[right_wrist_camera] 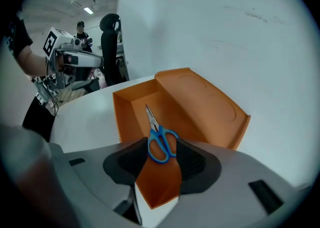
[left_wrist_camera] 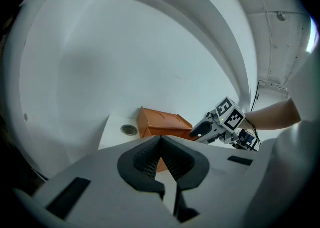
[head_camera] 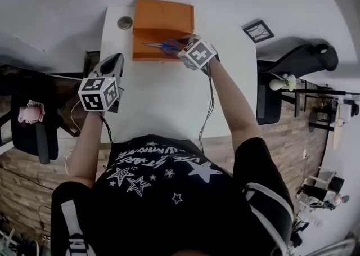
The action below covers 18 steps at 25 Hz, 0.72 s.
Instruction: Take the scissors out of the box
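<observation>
**Head view.** A white table (head_camera: 169, 103) carries an orange box (head_camera: 163, 18) at its far edge, lid folded back and away from the person. The scissors (head_camera: 162, 45) lie inside the open tray, blue handles toward the right gripper (head_camera: 183, 44), blades pointing to the picture's left. The right gripper is angled down over the tray's right end, directly at the handles. The left gripper (head_camera: 114, 61) is held over the table's left edge, well apart from the box. A small round object (head_camera: 125, 22) sits on the table just left of the box (too small to identify).

**Left gripper view.** The two dark pads meet at their tips with nothing between them: this gripper is closed and empty. Beyond the jaws, the box and the round object are visible on the table, with the right gripper at the box's right side.

**Right gripper view.** The jaws stand wide apart. The blue handles of the scissors show in the gap between the two pads, and neither pad presses on them. The scissors rest flat on the box floor, blades pointing away from the gripper. The left gripper appears at the far left, beyond the table.
</observation>
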{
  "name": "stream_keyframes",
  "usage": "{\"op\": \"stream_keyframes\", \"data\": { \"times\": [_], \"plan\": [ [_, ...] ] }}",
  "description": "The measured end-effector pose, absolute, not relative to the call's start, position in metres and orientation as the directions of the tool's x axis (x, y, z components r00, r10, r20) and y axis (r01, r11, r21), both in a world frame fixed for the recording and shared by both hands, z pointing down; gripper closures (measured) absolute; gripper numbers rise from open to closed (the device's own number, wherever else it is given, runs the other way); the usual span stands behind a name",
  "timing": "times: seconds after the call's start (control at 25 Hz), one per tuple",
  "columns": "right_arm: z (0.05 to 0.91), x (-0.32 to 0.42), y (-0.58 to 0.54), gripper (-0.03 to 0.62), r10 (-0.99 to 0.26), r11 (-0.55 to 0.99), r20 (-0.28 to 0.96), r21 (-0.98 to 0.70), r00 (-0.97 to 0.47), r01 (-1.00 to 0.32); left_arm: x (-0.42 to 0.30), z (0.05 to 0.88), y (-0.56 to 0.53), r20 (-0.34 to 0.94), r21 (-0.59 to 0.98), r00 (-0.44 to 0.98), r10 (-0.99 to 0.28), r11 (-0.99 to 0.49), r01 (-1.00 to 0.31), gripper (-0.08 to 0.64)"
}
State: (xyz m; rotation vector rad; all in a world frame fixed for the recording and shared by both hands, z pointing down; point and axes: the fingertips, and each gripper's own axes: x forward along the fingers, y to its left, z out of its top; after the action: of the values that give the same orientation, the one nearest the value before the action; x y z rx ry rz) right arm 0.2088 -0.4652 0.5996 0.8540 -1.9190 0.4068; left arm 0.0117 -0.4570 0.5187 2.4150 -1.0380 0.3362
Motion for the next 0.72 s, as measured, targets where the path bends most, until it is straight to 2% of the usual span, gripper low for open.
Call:
{"op": "stream_keyframes", "data": {
  "times": [0.4, 0.6, 0.72],
  "plan": [
    [0.626, 0.181, -0.477, 0.410, -0.257, 0.785, 0.930, 0.041, -0.264, -0.618, 0.002, 0.524, -0.469, 0.404, 0.337, 0.669, -0.624, -0.579, -0.743, 0.541],
    [0.635, 0.191, -0.483, 0.410, -0.228, 0.808, 0.949, 0.060, -0.217, -0.586, -0.003, 0.525, -0.475, 0.404, 0.341, 0.662, -0.631, -0.568, -0.749, 0.541],
    [0.647, 0.194, -0.473, 0.410, -0.159, 0.836, 0.968, 0.028, -0.194, -0.548, -0.006, 0.530, -0.475, 0.409, 0.346, 0.657, -0.634, -0.559, -0.754, 0.541]
  ]
}}
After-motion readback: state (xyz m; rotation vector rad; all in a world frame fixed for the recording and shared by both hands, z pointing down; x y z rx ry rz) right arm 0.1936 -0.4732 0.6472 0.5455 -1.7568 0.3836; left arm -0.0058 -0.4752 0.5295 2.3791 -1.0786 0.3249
